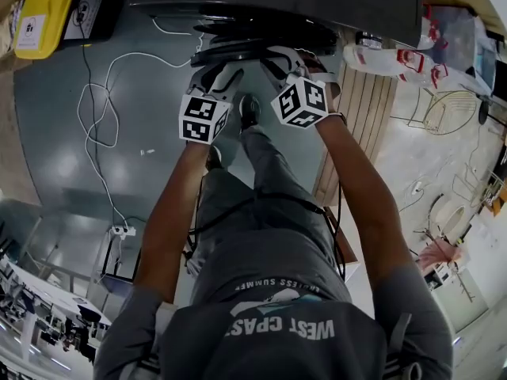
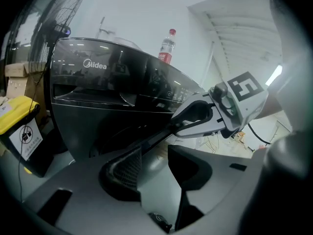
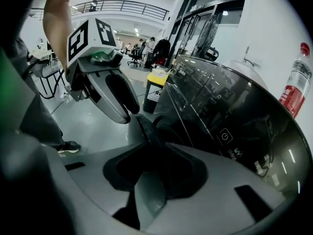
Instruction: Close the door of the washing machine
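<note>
The dark washing machine (image 1: 277, 6) fills the top of the head view, and its round door (image 1: 238, 46) stands ajar at the front. Both grippers are up against the door. My left gripper (image 1: 218, 76) is open, and the door's dark rim (image 2: 156, 138) runs past its left fingertip. My right gripper (image 1: 277, 58) has the door rim (image 3: 146, 129) reaching into the gap between its jaws; I cannot see whether the pads press on it. Each gripper shows in the other's view: the right gripper (image 2: 180, 126) in the left gripper view, the left gripper (image 3: 124, 112) in the right.
A yellow bin (image 1: 43, 14) stands left of the machine. White cable (image 1: 103, 109) loops over the grey floor to a power strip (image 1: 123, 229). A slatted wooden panel (image 1: 360, 125) lies on the right. A red-labelled bottle (image 2: 167, 45) stands on the machine's top.
</note>
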{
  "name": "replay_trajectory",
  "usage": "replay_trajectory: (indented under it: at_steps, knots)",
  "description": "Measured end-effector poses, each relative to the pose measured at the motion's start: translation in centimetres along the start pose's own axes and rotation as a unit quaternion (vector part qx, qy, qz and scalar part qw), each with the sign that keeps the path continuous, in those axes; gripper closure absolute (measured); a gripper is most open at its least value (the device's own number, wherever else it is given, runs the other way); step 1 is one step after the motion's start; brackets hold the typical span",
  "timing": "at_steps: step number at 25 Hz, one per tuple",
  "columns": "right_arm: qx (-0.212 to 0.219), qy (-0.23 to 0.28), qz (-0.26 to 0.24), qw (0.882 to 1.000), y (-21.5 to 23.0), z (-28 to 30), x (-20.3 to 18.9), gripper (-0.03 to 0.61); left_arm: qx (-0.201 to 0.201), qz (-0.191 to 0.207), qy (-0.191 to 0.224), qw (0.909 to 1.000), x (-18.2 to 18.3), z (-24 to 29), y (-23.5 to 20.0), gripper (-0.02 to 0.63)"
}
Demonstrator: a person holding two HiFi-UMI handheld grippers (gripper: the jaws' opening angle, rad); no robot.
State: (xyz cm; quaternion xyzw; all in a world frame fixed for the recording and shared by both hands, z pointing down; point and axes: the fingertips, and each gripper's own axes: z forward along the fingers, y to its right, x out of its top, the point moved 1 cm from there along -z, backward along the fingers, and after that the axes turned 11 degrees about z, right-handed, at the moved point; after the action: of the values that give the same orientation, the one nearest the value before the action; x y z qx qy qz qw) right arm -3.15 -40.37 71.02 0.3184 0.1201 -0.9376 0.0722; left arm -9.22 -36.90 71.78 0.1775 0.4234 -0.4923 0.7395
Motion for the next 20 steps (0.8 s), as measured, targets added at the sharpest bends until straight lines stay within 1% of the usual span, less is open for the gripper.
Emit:
replay_trajectory:
  at_steps: [6,12,15,20]
  knots:
    - [-0.027,-0.004,-0.01,1.0,1.6,1.2,0.5,0.451,0.013,-0.002,0.009,0.9999,0.7,-1.1,-1.5,0.433]
    - [-0.073,-0.035,-0.027,0.996,2.9,2.1,0.7,0.451,0.032,-0.002,0.018,0.9993,1.5,-2.9,-3.0,0.433]
    - [-0.089,-0.05,-0.021,0.995,3.3,2.5,0.8,0.446,0.041,0.003,0.023,0.9989,2.3,-4.3,-3.8,0.433]
    - [-0.092,-0.075,0.005,0.993,4.2,2.8,0.1,0.442,0.058,0.02,0.039,0.9974,4.2,-6.8,-5.4,0.433]
